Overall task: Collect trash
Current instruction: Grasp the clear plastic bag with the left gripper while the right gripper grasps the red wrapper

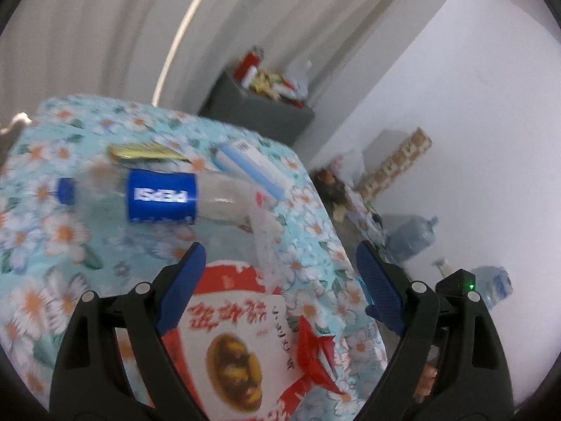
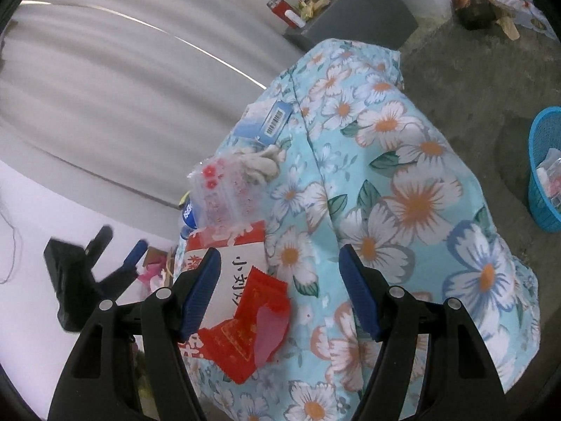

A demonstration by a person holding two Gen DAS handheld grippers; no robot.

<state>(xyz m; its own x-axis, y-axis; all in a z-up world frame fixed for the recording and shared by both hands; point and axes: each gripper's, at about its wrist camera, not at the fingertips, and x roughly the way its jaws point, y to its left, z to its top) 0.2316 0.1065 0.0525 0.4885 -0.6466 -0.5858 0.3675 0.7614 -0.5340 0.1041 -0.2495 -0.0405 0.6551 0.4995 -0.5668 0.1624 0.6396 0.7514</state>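
Observation:
Trash lies on a floral tablecloth [image 1: 52,231]. An empty plastic bottle with a blue Pepsi label [image 1: 159,194] lies on its side, with a gold wrapper [image 1: 140,151] and a white and blue box [image 1: 252,168] behind it. A red and white food packet [image 1: 231,343] lies under my left gripper [image 1: 280,280], which hovers open above it. A red torn wrapper [image 2: 252,326] lies by the packet [image 2: 228,263], between the jaws of my open right gripper [image 2: 280,287]. A clear bag with red flowers [image 2: 228,193] and a crumpled tissue [image 2: 261,163] lie further back. The left gripper [image 2: 105,266] shows at the left.
A blue mesh basket [image 2: 547,172] holding some trash stands on the concrete floor at the right. A grey bin [image 1: 259,105] heaped with rubbish stands past the table. Water jugs [image 1: 413,235] and boxes [image 1: 396,161] sit along the white wall.

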